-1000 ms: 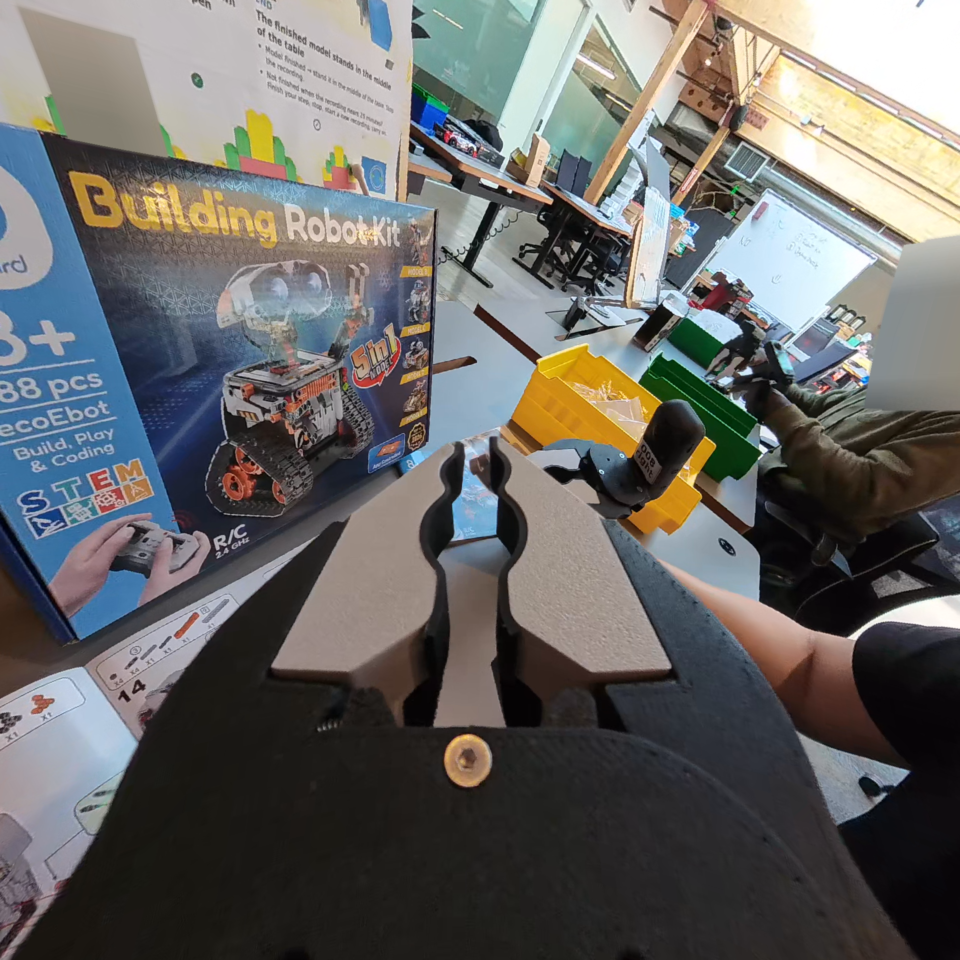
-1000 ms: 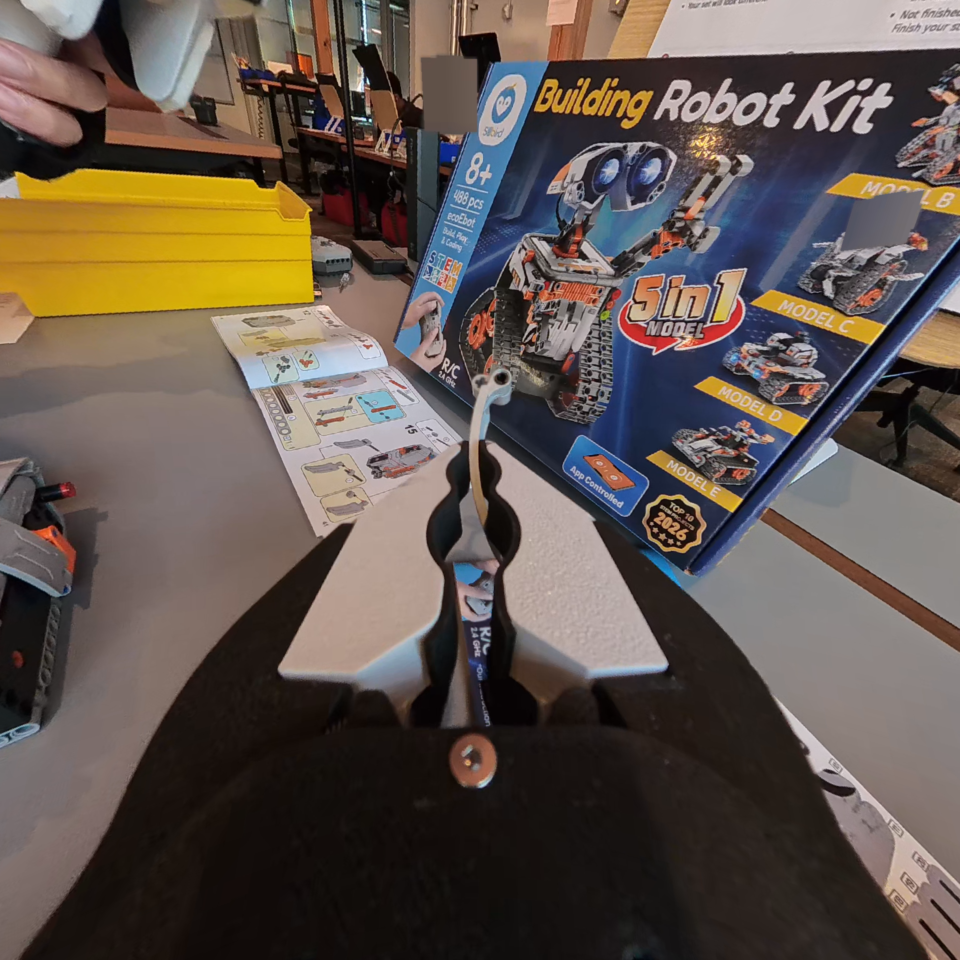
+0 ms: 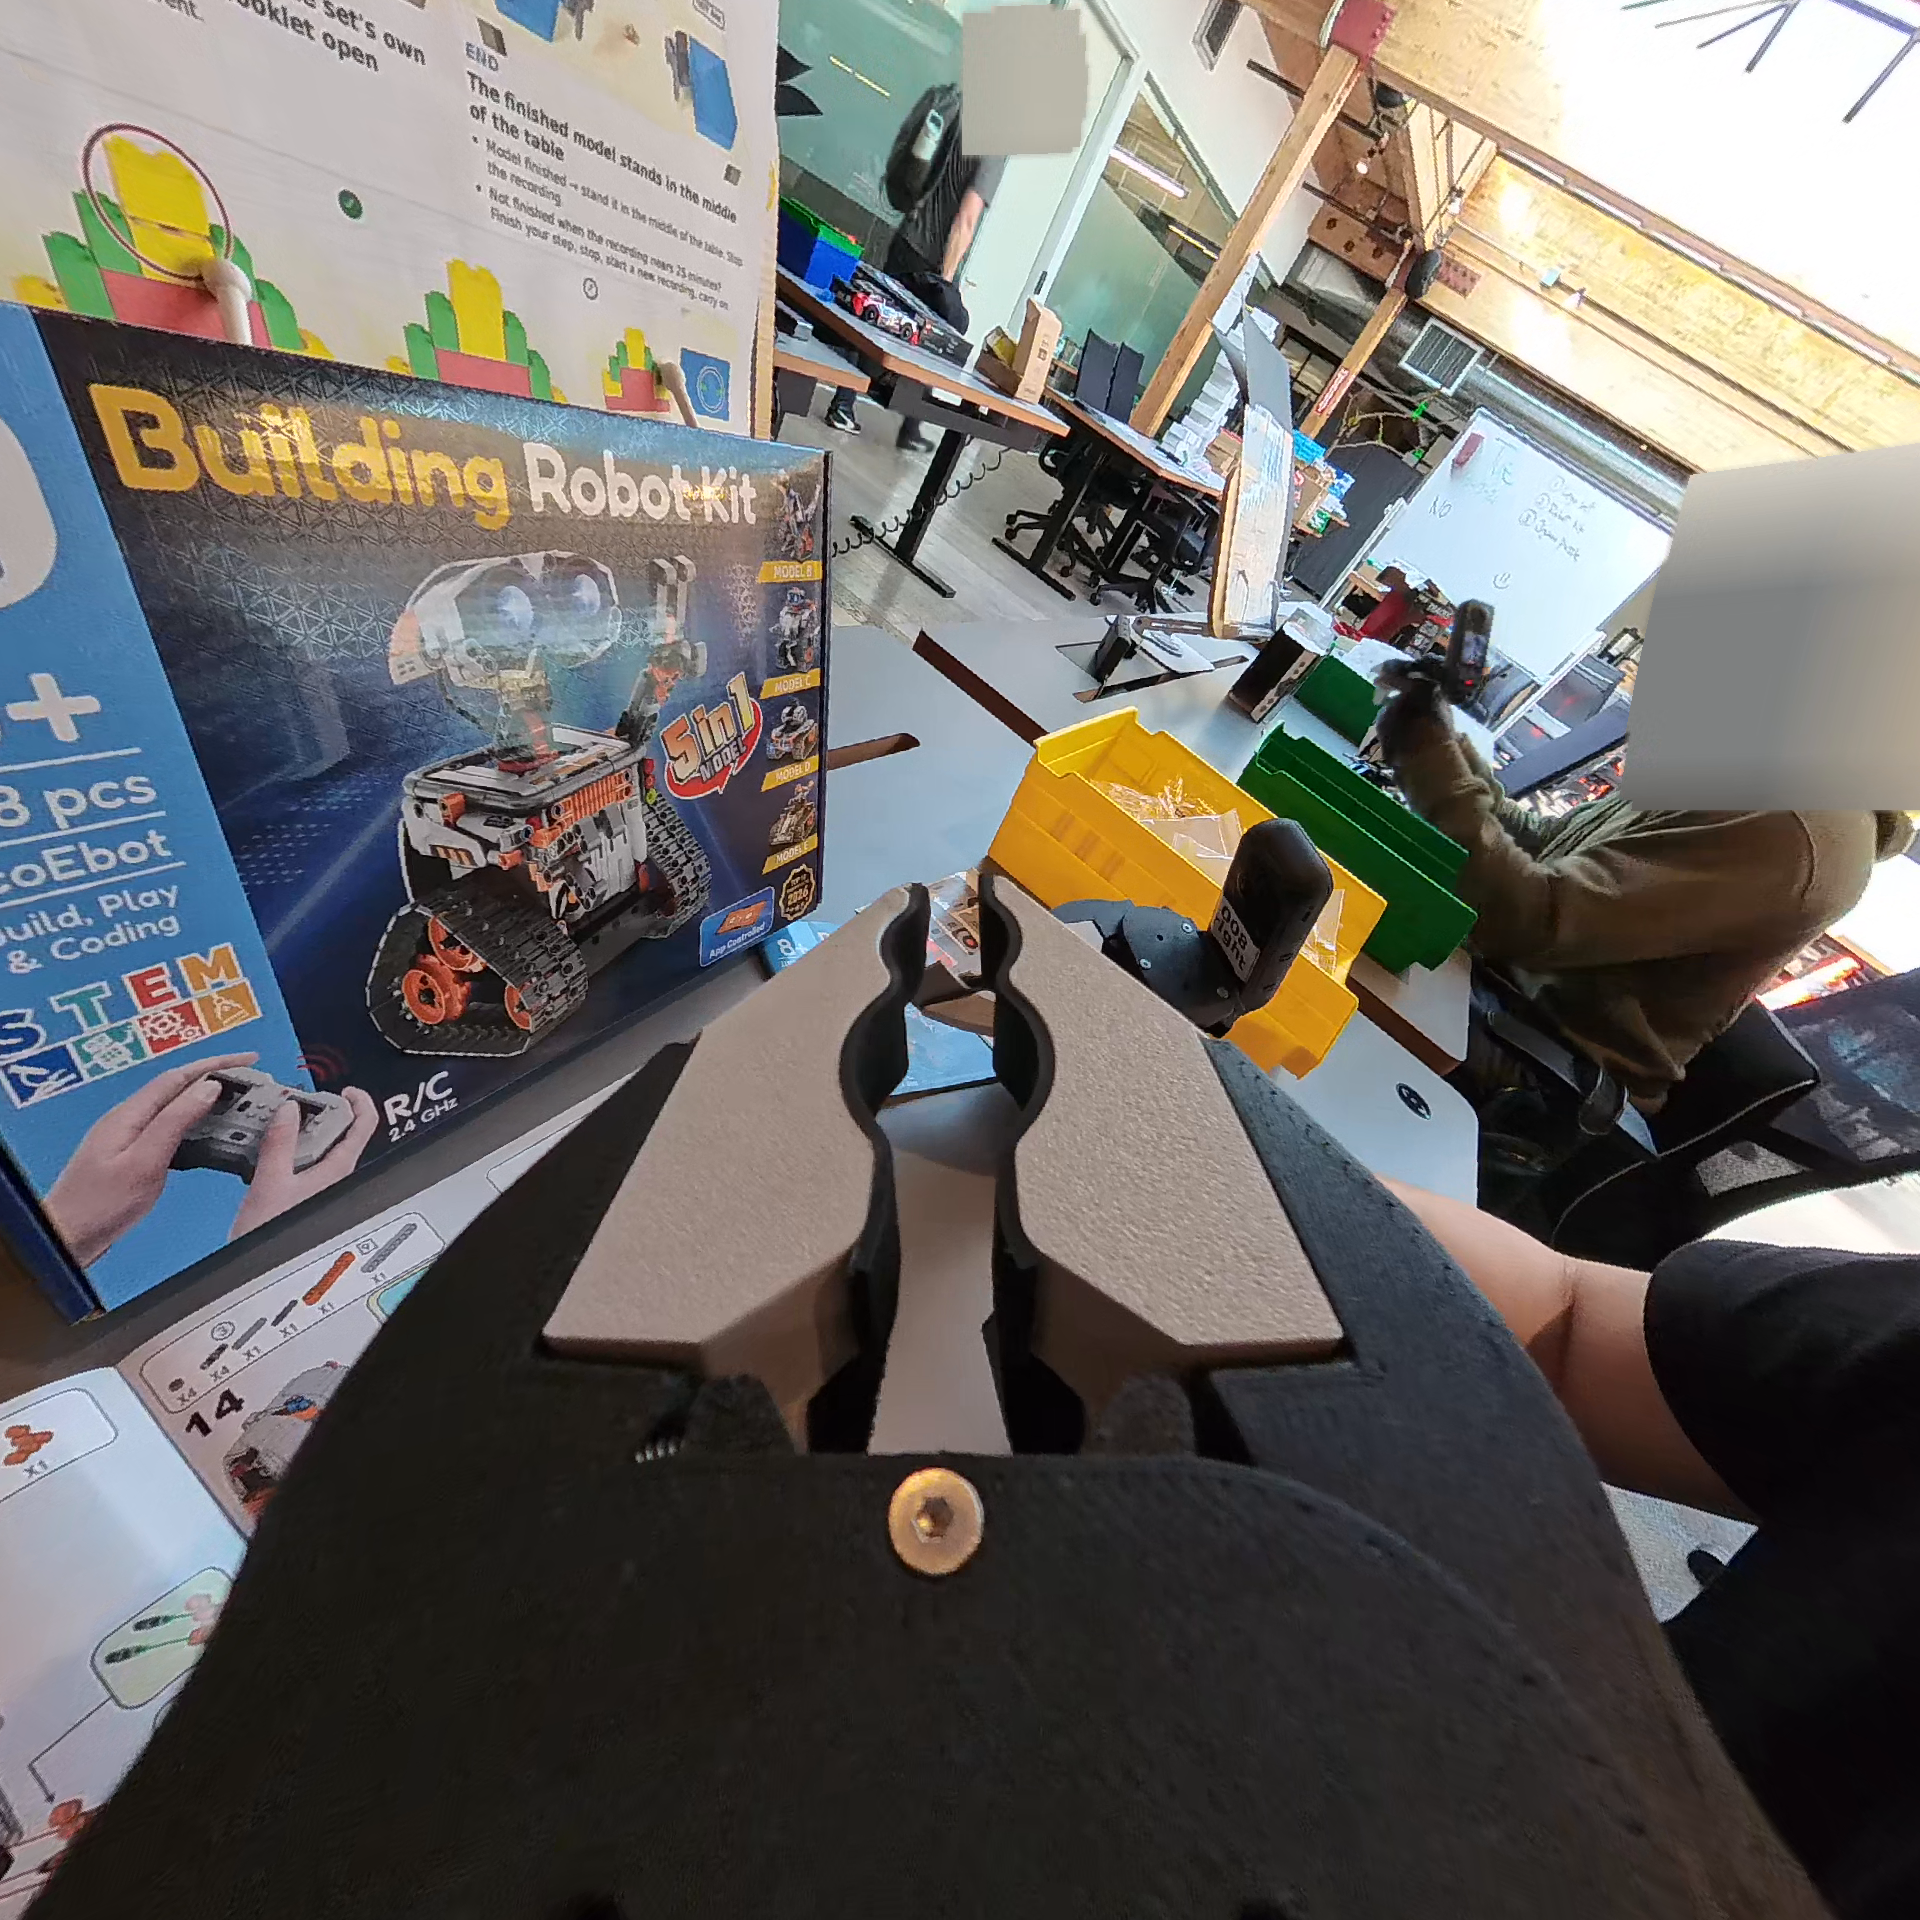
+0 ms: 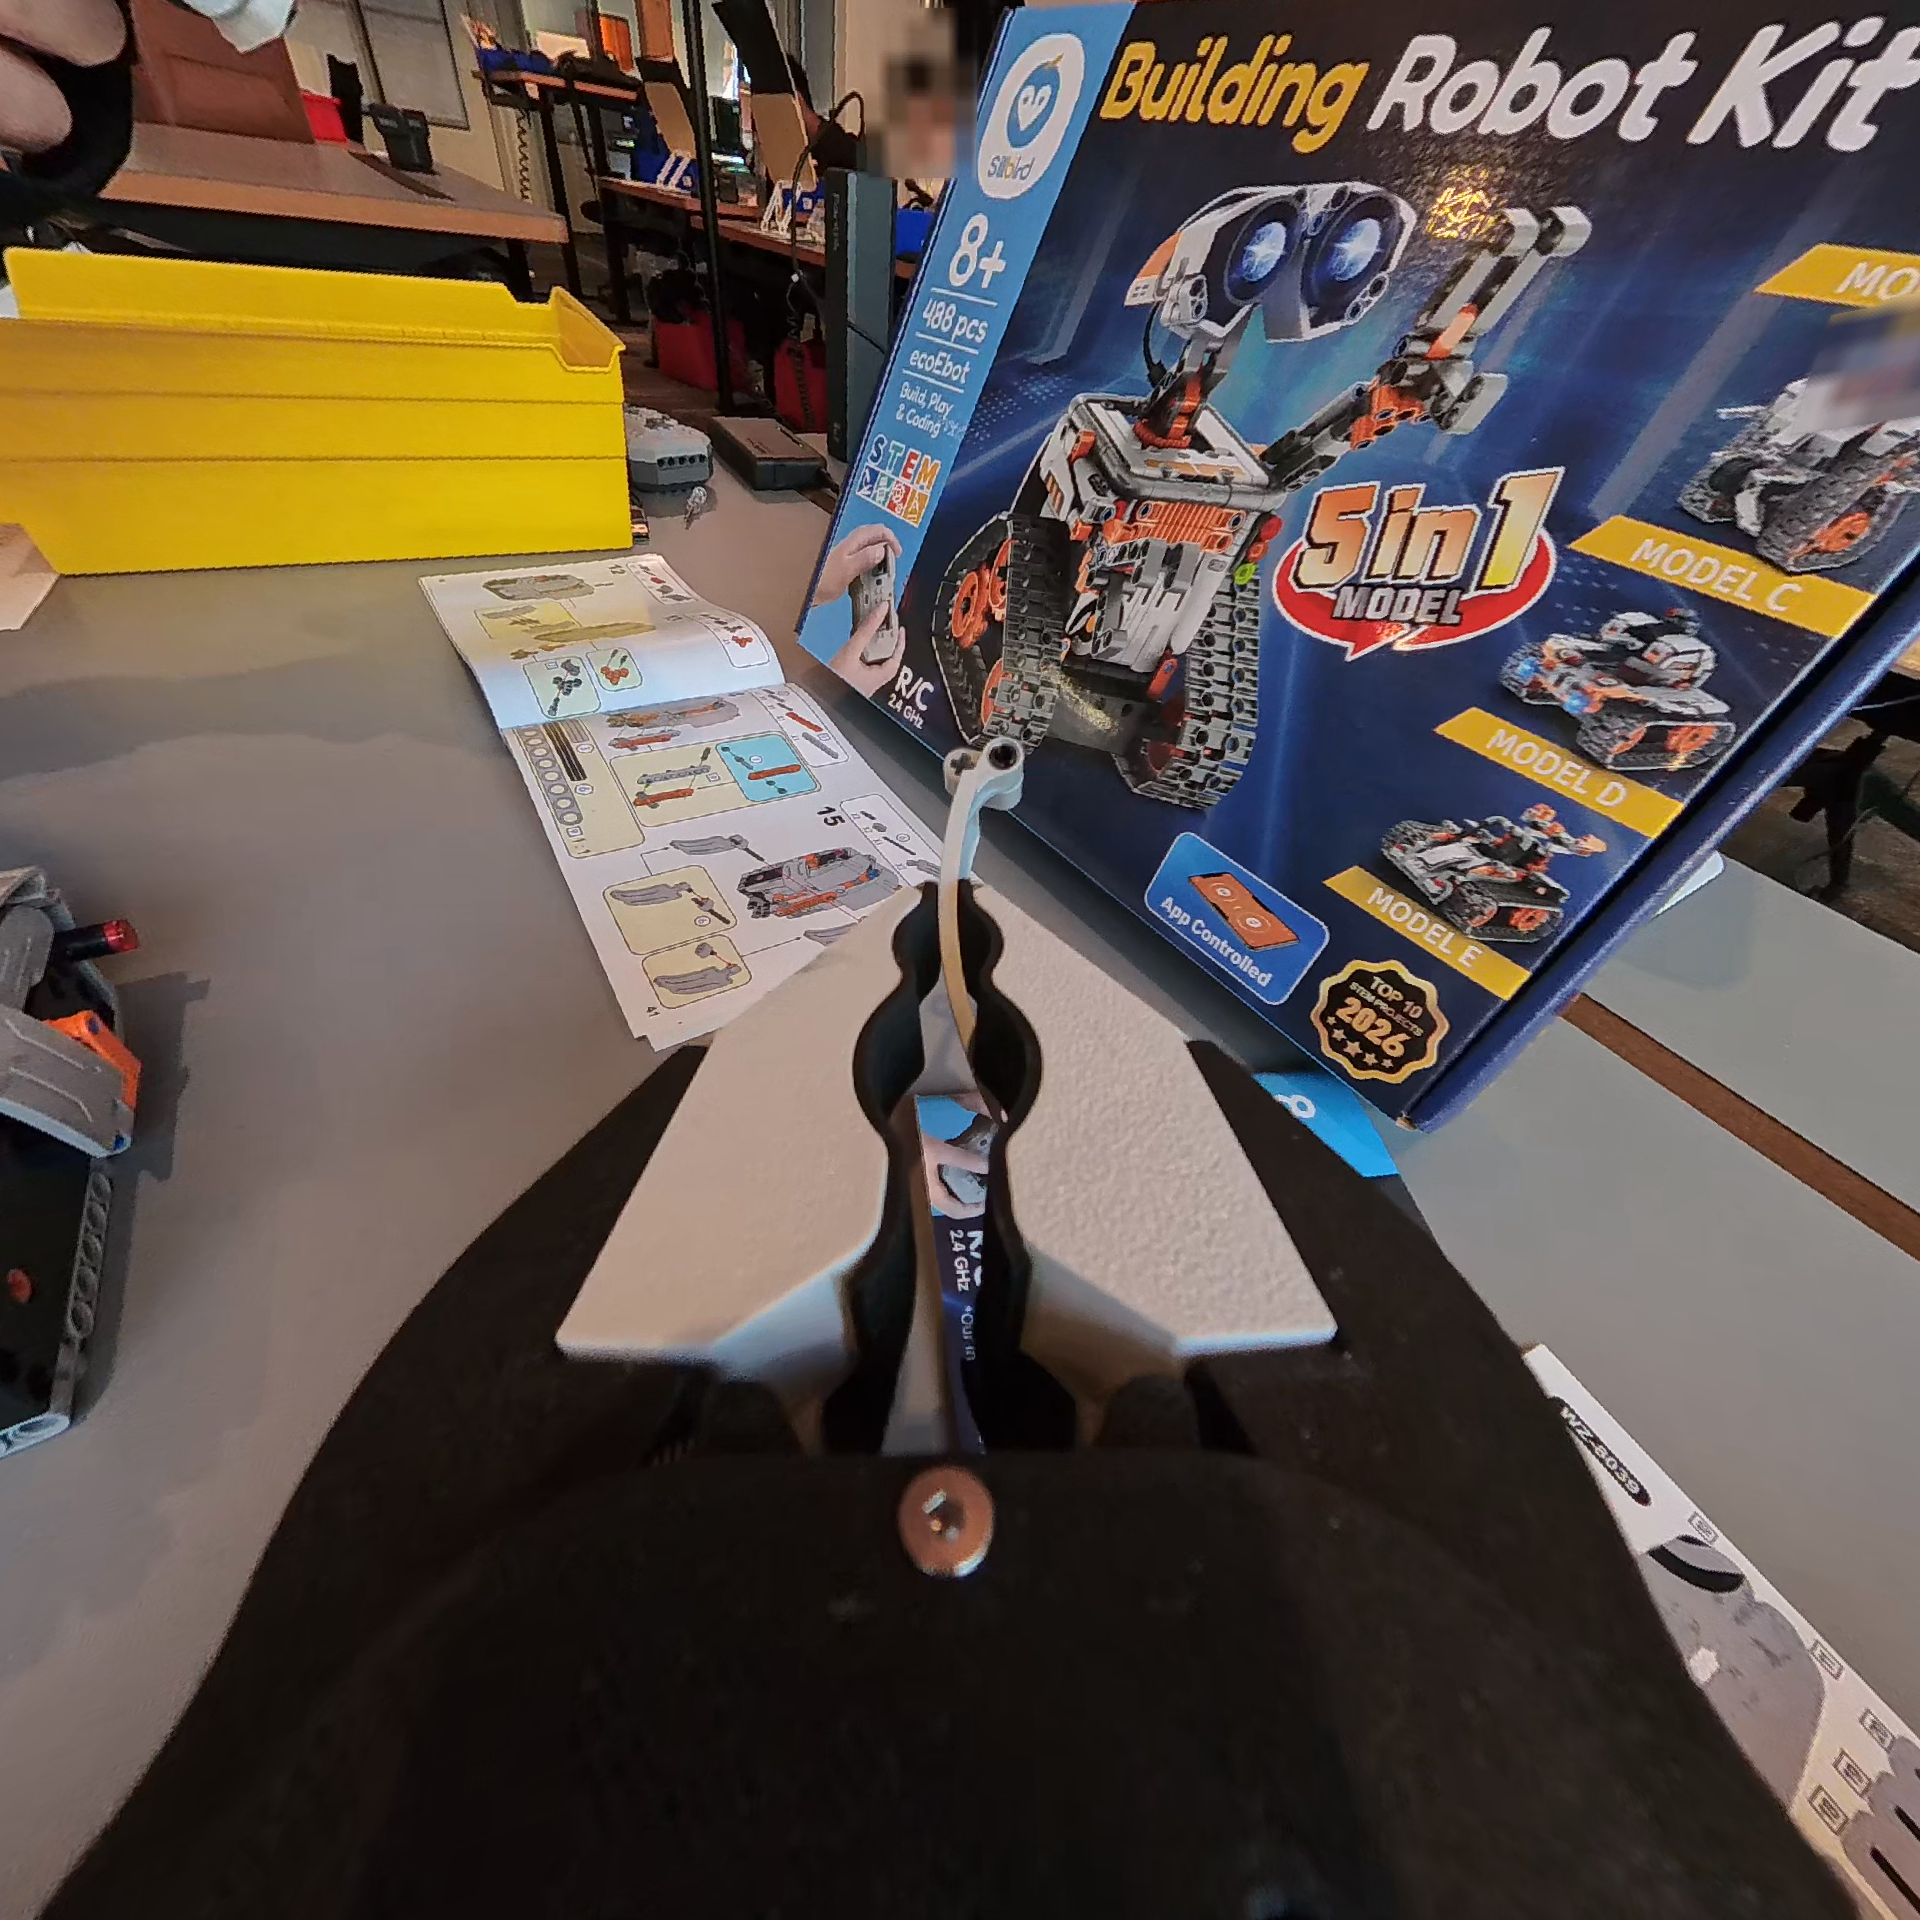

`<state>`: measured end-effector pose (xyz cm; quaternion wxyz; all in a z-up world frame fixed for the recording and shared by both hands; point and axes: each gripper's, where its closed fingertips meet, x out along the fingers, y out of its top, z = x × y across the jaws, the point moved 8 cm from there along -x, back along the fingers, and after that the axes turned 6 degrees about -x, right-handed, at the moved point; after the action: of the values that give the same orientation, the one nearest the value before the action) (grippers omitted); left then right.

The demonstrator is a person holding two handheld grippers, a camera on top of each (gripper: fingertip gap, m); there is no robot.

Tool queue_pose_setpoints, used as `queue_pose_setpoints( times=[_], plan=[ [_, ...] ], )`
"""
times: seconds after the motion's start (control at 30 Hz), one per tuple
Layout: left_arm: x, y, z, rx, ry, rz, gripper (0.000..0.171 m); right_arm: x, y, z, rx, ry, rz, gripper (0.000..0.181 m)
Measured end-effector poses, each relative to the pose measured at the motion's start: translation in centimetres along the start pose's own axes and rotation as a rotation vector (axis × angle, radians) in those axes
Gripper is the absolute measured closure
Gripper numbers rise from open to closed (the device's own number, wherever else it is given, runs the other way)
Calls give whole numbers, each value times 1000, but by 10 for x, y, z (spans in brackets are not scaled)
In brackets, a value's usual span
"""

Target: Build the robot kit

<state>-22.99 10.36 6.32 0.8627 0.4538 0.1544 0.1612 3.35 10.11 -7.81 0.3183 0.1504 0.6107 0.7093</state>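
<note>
My right gripper (image 4: 948,896) is shut on a thin curved light-grey building piece (image 4: 966,831). The piece sticks up past the fingertips, in front of the blue robot-kit box (image 4: 1351,520), and is held above the grey table. My left gripper (image 3: 951,891) is open by a narrow gap and holds nothing. It hovers above the open instruction booklet (image 3: 104,1507), to the right of the box (image 3: 416,779). The right gripper's black body (image 3: 1236,935) shows beyond it. The booklet (image 4: 665,779) lies flat left of the box.
A partly built grey, black and orange model (image 4: 52,1143) lies at the left edge. A yellow bin (image 4: 312,416) stands behind the booklet; it shows with a green bin (image 3: 1351,831) in the left wrist view. A seated person (image 3: 1610,935) is at right. An instruction poster (image 3: 416,156) stands behind the box.
Both views have shifted slightly. The box looks a little nearer and higher in the right wrist view. The right gripper still holds the grey piece and the left gap is unchanged.
</note>
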Motion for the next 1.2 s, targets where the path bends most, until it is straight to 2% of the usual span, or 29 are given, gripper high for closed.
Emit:
queue_pose_setpoints(
  times=[1.2],
  plan=[
    [-1,1,5,6,-10,1,165,5,-6,-2,6,32,-45,181]
  ],
)
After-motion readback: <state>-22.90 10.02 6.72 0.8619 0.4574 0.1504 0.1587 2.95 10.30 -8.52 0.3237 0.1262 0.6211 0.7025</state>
